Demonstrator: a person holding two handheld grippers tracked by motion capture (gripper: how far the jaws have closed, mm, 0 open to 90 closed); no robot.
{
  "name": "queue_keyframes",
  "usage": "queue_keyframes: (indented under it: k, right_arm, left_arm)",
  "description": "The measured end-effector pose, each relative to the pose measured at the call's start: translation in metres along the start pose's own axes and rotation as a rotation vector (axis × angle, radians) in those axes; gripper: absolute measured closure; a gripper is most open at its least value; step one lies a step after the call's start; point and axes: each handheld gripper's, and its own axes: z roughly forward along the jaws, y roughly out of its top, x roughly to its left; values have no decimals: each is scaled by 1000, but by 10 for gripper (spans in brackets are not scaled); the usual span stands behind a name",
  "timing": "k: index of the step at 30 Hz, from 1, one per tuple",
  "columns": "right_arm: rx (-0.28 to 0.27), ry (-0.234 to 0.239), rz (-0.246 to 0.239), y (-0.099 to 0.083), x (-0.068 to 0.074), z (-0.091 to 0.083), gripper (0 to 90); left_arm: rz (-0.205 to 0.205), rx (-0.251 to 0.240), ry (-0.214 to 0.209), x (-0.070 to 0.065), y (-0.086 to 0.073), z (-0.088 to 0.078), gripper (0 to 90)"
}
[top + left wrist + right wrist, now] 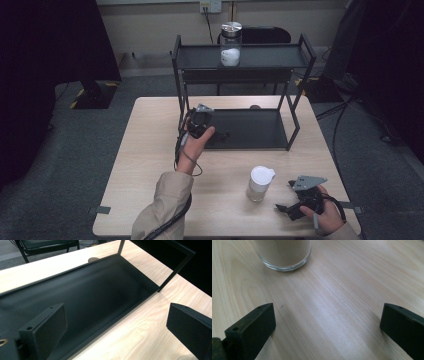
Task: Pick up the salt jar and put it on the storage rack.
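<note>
A glass jar with a white lid (260, 183) stands on the wooden table (150, 165) near the front right; its base (284, 255) is just ahead of my right gripper's jaws. My right gripper (284, 196) (327, 312) rests low at the table's front right, open, pointing left at that jar with nothing between its jaws. My left gripper (217, 135) (115, 313) is open at the front left edge of the black rack's lower shelf (100, 290), one jaw over the shelf and one over the table. A second jar with a metal lid (230, 44) stands on the top shelf (270, 56).
The black two-tier rack (295, 125) takes up the back half of the table, its thin legs at the corners. A dark chair (45, 245) stands behind the table. Cables trail from both grippers across the table's front.
</note>
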Motion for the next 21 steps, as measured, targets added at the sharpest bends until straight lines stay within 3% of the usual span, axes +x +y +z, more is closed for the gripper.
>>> queue_keyframes:
  k: [21]
  right_arm:
    - [0,0,-1,0,0,0,0]
  left_arm:
    - [-27,31,-2,0,-58,4,24]
